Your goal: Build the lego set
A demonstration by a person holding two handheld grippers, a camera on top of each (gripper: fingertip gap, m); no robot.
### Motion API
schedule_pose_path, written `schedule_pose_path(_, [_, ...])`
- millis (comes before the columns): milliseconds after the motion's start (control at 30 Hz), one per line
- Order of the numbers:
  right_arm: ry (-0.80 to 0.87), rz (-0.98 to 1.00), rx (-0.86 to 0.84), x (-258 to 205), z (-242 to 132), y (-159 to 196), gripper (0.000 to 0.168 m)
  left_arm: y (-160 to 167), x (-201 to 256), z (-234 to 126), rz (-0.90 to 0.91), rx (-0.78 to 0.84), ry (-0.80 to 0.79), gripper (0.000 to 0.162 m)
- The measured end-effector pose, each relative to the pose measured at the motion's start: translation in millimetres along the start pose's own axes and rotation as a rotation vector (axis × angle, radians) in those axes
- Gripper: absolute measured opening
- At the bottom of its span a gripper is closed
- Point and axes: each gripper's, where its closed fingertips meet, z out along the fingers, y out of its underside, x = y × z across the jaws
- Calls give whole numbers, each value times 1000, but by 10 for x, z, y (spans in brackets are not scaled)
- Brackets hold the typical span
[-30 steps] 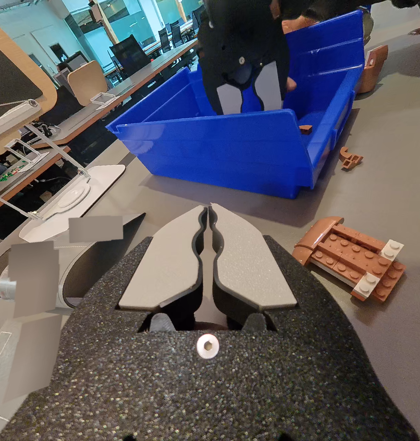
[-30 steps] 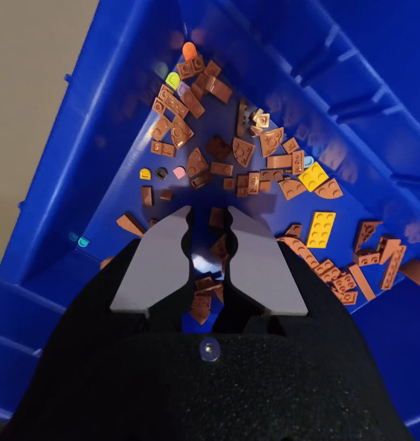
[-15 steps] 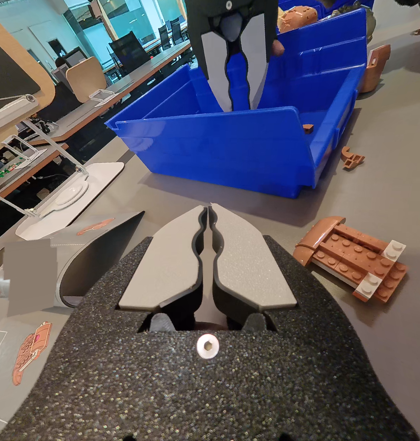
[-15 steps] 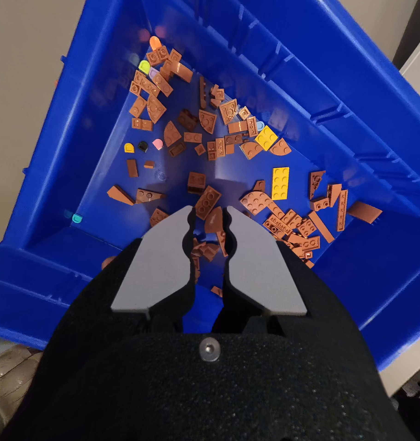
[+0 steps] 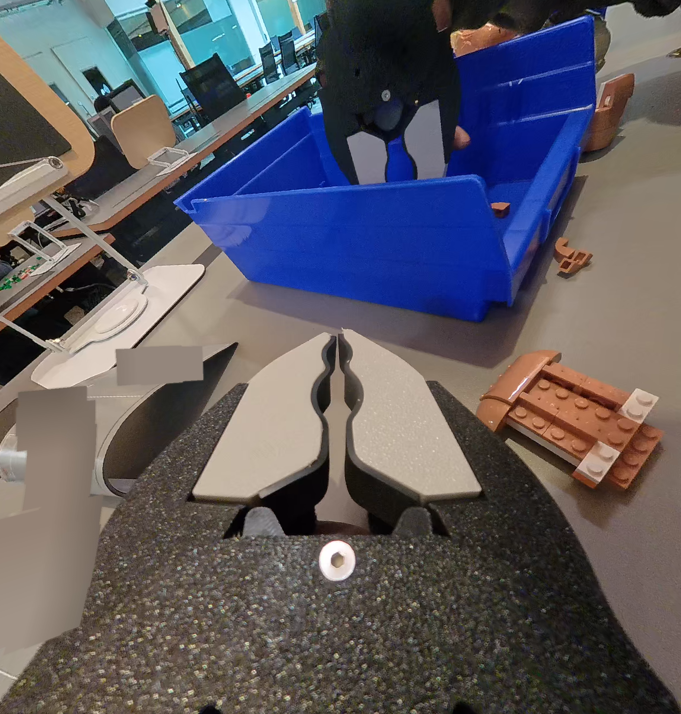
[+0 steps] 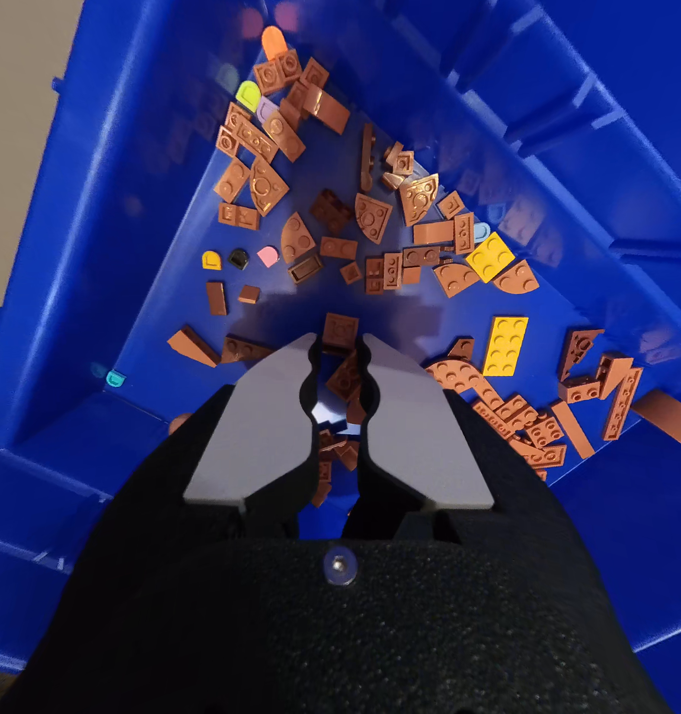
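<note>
My left gripper [image 5: 338, 337] is shut and empty, low over the grey table [image 5: 563, 579]. A part-built brown lego assembly with white plates [image 5: 571, 421] lies to its right. My right gripper [image 6: 339, 340] is open, pointing down into the blue bin [image 6: 99, 232] close to its floor. It also shows in the left wrist view [image 5: 395, 166], inside the bin [image 5: 370, 239]. A brown square plate [image 6: 341, 328] lies just ahead of its tips, and another brown plate [image 6: 344, 376] lies between its fingers. Many loose brown pieces cover the bin floor.
A yellow 2x4 brick [image 6: 505, 345] and a yellow 2x2 brick [image 6: 489, 257] lie right of my right gripper. A small brown piece [image 5: 573, 259] lies on the table beside the bin. A brown build [image 5: 609, 112] stands behind it. A white lamp base [image 5: 118, 309] sits at the left. About 20 centimeters separates my left fingertips from my right. From the right gripper's tips to the yellow 2x2 brick [image 6: 489, 257] is close to 7 centimeters.
My right gripper rose above the bin half a second ago and has come back down close to the pieces, still open. My left gripper has not moved.
</note>
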Motion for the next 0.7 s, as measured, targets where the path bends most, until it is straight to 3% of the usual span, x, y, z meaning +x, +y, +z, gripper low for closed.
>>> schedule_pose_path(500, [-98, 392, 151, 255, -136, 14, 16, -17, -5, -11, 7, 4, -5, 1])
schedule_pose_path(700, [-43, 382, 123, 351, -111, 20, 17, -19, -13, -18, 6, 5, -7, 1])
